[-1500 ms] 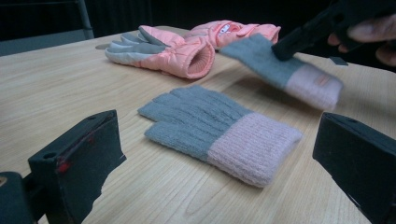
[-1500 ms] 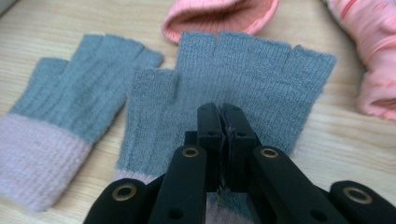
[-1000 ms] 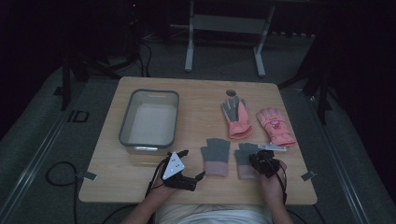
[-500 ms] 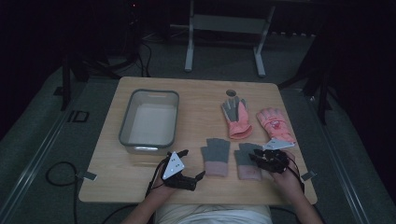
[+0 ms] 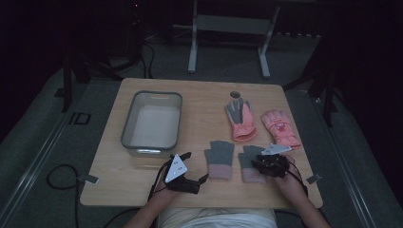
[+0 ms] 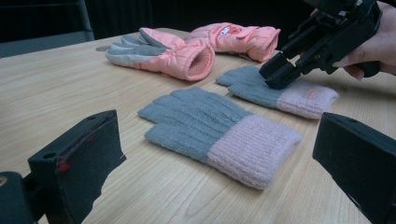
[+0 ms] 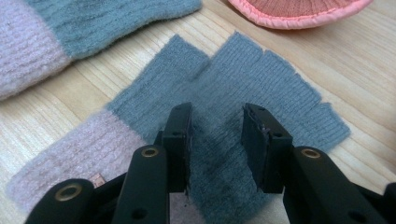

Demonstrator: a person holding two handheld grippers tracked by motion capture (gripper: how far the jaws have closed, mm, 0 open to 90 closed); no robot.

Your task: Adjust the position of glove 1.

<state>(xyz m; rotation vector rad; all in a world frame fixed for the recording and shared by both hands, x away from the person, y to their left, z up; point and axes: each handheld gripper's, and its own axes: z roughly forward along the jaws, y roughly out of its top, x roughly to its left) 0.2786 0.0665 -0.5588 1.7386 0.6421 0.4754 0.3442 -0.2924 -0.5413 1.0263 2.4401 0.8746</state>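
1. The grey knitted glove with a pale pink ribbed cuff (image 7: pixel 224 116) is laid flat on the light wooden bench (image 5: pixel 199 102), near its front edge on the person's right side; it is the right-hand one of a matching pair.
2. Its long axis is seen running from cuff to fingertips, away from the person in the high view; in the right gripper view the cuff lies lower left and the fingers fan toward upper right.
3. The right tongs (image 7: pixel 215 140) are set directly over the grey palm area, tips down on or just above the knit, one jaw to each side of a strip of fabric. The jaws have just been opening; they are parted now, with knit between them but not seen pinched, so the glove is judged released, not held.
4. The right tongs are clearly the nearer ones; closing straight on the palm is what the next move would call for.
5. The second grey knitted glove with a pink cuff (image 6: pixel 219 135) is laid just beside, toward the left.
6. The left tongs (image 6: pixel 224 163) are held wide apart, empty, low over the bench and aimed at that second glove.
7. Two pink padded winter gloves (image 5: pixel 242 118) are laid farther back; a grey plastic tub (image 5: pixel 152 121) is at back left.
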